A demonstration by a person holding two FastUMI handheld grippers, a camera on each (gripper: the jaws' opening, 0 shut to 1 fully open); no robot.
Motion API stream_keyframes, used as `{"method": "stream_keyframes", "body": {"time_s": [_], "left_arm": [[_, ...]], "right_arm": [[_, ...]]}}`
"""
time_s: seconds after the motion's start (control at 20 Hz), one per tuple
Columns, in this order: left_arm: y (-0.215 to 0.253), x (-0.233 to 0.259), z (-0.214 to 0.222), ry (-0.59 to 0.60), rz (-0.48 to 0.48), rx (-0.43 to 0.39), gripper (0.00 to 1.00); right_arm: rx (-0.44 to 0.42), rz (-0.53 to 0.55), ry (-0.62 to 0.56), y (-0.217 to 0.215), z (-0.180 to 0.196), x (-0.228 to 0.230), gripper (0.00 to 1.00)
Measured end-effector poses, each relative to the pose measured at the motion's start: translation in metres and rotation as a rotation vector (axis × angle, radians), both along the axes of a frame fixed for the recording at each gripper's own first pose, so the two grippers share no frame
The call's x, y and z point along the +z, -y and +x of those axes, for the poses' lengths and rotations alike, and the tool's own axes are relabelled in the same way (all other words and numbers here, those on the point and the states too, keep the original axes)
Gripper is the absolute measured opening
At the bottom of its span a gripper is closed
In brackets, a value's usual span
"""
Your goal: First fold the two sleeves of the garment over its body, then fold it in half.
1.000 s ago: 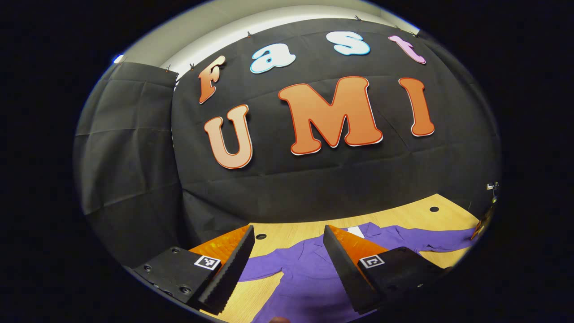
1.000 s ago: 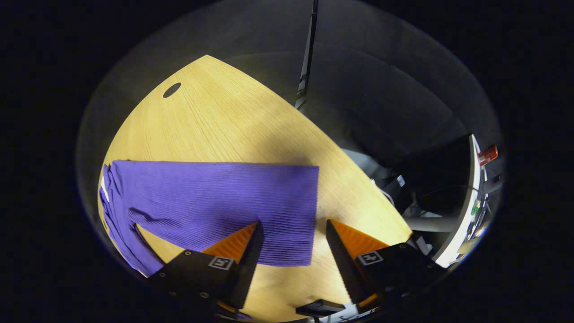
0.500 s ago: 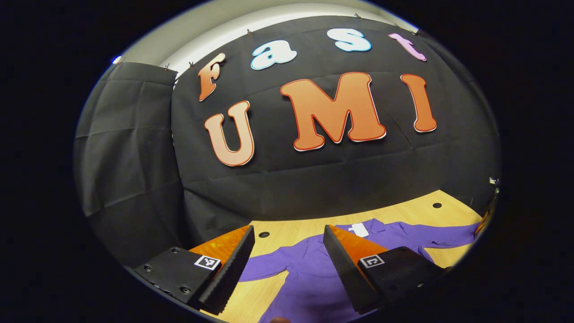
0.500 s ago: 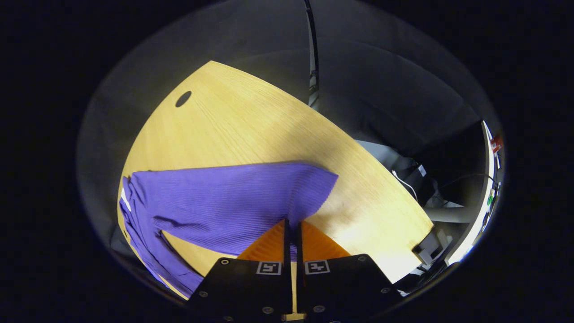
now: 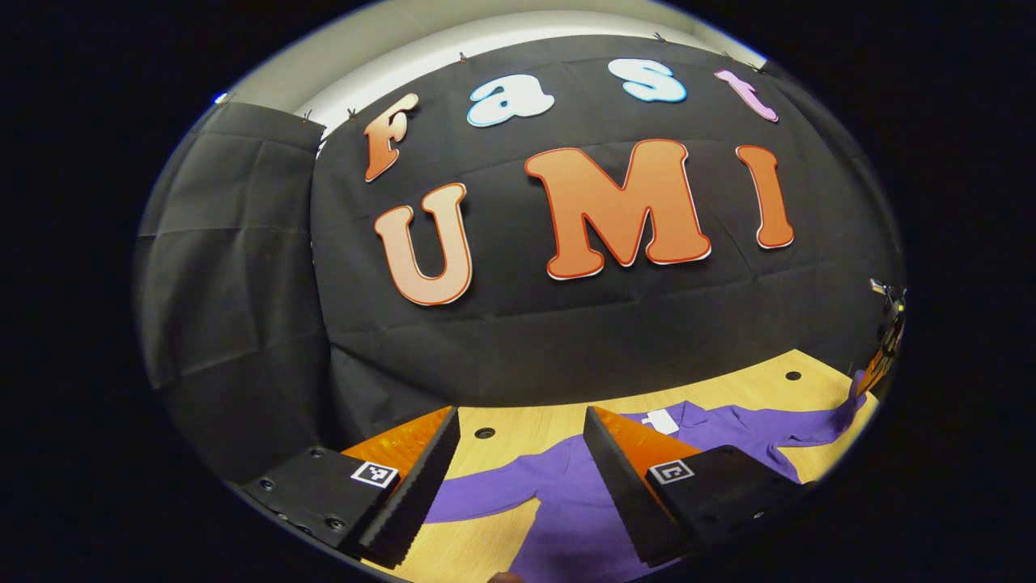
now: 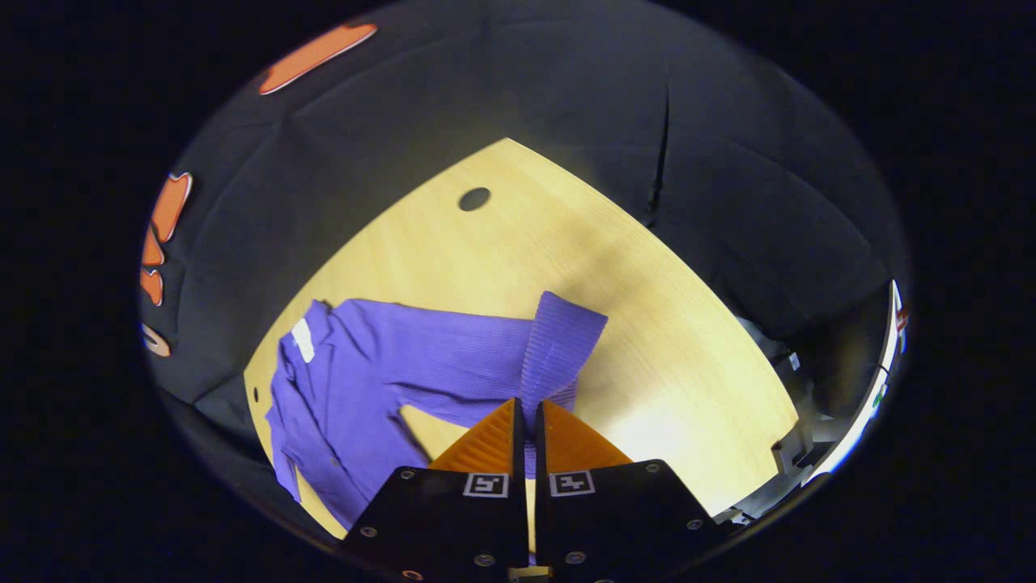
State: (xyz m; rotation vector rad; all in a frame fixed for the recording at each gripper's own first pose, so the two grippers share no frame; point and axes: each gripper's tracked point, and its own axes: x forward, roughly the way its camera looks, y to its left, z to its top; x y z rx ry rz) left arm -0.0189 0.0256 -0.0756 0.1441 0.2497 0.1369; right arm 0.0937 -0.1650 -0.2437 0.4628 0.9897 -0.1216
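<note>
— So, left tool (image 5: 518, 478)?
— Released, jaws wide apart, hanging over the sweater (image 5: 566, 494), which lies flat on the table (image 5: 502, 551) near its far edge.
— And the right tool (image 6: 528, 425)?
— Clenched on the sleeve (image 6: 558, 340), both fingers pinching its cuff end; the cuff is raised off the table (image 6: 647, 324), toward the right edge.
</note>
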Motion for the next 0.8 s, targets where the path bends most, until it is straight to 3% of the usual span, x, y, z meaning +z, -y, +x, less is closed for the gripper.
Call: {"method": "stream_keyframes", "body": {"time_s": [0.4, 0.8], "left_arm": [[-0.068, -0.009, 0.002, -0.001, -0.043, 0.052, 0.96], [-0.162, -0.039, -0.028, -0.058, -0.062, 0.191, 0.96]], "right_arm": [[0.201, -0.009, 0.113, -0.121, 0.017, 0.075, 0.04], [0.491, -0.042, 0.131, -0.266, 0.004, 0.094, 0.04]]}}
